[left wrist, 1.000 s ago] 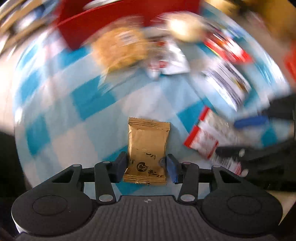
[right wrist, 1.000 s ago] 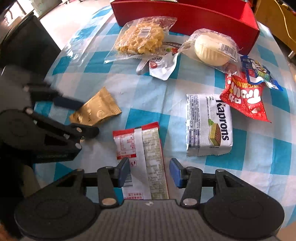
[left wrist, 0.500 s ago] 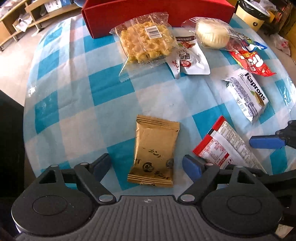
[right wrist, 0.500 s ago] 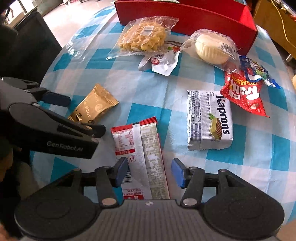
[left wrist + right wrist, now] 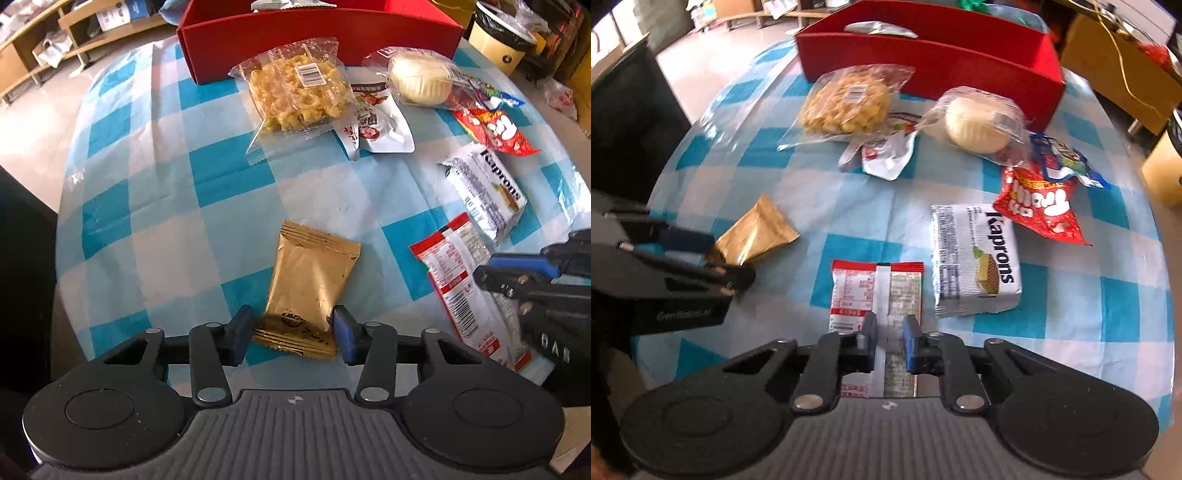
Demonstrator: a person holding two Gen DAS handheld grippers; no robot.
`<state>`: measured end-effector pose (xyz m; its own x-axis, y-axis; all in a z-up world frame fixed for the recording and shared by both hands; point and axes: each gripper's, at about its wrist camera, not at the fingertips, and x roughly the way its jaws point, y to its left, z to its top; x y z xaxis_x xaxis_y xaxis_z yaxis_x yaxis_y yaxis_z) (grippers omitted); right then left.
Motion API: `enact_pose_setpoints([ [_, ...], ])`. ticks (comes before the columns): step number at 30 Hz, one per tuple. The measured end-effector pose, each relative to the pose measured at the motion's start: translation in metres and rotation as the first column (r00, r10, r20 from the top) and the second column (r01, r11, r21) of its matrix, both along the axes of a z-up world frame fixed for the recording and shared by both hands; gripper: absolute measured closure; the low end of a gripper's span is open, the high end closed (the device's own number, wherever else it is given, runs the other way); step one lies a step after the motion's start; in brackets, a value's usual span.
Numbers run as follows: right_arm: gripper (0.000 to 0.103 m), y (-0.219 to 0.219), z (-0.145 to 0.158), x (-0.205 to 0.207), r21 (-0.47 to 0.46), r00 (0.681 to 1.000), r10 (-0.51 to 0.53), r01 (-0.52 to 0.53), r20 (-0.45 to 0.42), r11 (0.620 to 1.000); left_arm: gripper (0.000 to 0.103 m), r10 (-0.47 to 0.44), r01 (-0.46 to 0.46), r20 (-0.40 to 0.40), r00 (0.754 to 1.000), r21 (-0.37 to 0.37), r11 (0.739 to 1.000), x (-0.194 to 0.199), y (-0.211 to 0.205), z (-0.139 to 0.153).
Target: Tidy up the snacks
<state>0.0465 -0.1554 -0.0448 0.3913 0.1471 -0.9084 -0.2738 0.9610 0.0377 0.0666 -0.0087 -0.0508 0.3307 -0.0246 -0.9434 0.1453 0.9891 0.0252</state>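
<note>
A gold foil packet [image 5: 310,280] lies on the blue-and-white checked tablecloth. My left gripper [image 5: 291,330] has its jaws closing on the packet's near end, and both blue pads touch its sides. From the right wrist view the same packet [image 5: 757,232] sticks out of the left gripper [image 5: 713,254]. A red-and-white packet [image 5: 877,288] lies flat, back side up. My right gripper [image 5: 889,332] is shut on its raised middle seam. In the left wrist view the right gripper [image 5: 517,277] sits over that packet [image 5: 454,273]. A red box [image 5: 317,40] stands at the far edge.
In front of the red box [image 5: 923,55] lie a clear bag of yellow snacks [image 5: 299,92], a wrapped bun [image 5: 419,79] and a white pouch [image 5: 886,158]. A Kaprons wafer pack [image 5: 975,258] and a red candy bag [image 5: 1041,206] lie to the right. A black chair [image 5: 628,122] stands left of the table.
The left jaws opened wide around the gold packet, then closed back onto it. The right jaws, open over the red-and-white packet before, have closed on its seam.
</note>
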Motion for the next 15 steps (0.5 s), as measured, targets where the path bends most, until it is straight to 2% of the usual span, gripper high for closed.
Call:
enact_pose_setpoints([
  [5, 0.095, -0.009, -0.002, 0.002, 0.036, 0.998, -0.049, 0.050, -0.026, 0.998, 0.045, 0.007, -0.007, -0.005, 1.000, -0.010, 1.000, 0.005, -0.001, -0.002],
  [6, 0.086, -0.009, -0.002, 0.002, 0.051, 0.998, -0.049, 0.051, -0.035, 0.997, 0.044, 0.002, -0.002, -0.006, 1.000, -0.010, 1.000, 0.004, -0.003, -0.002],
  [7, 0.078, -0.008, -0.002, 0.002, 0.065, 0.998, -0.051, 0.054, -0.048, 0.996, 0.037, -0.009, 0.009, -0.006, 1.000, -0.001, 1.000, 0.004, -0.006, -0.002],
  [8, 0.058, -0.007, -0.002, 0.000, 0.069, 0.997, -0.055, 0.058, -0.056, 0.996, 0.034, -0.018, 0.018, -0.008, 1.000, -0.003, 1.000, 0.004, -0.008, -0.003],
  [9, 0.050, -0.004, -0.003, -0.003, 0.071, 0.997, -0.044, 0.048, -0.055, 0.996, 0.031, -0.025, 0.025, -0.009, 1.000, -0.004, 1.000, 0.004, -0.010, -0.004],
  [12, 0.046, 0.004, -0.004, -0.011, 0.058, 1.000, 0.006, -0.004, -0.025, 0.998, 0.028, -0.034, 0.034, 0.006, 0.999, 0.020, 0.999, 0.006, -0.012, -0.005],
  [14, 0.045, 0.007, -0.015, -0.009, -0.008, 0.999, 0.021, -0.021, -0.026, 1.000, 0.025, -0.013, 0.013, 0.002, 1.000, 0.017, 1.000, 0.012, -0.009, -0.006],
  [15, 0.044, 0.008, -0.021, -0.008, -0.022, 0.999, 0.039, -0.040, -0.026, 0.999, 0.031, -0.007, 0.007, -0.002, 1.000, 0.022, 1.000, 0.014, -0.008, -0.007],
])
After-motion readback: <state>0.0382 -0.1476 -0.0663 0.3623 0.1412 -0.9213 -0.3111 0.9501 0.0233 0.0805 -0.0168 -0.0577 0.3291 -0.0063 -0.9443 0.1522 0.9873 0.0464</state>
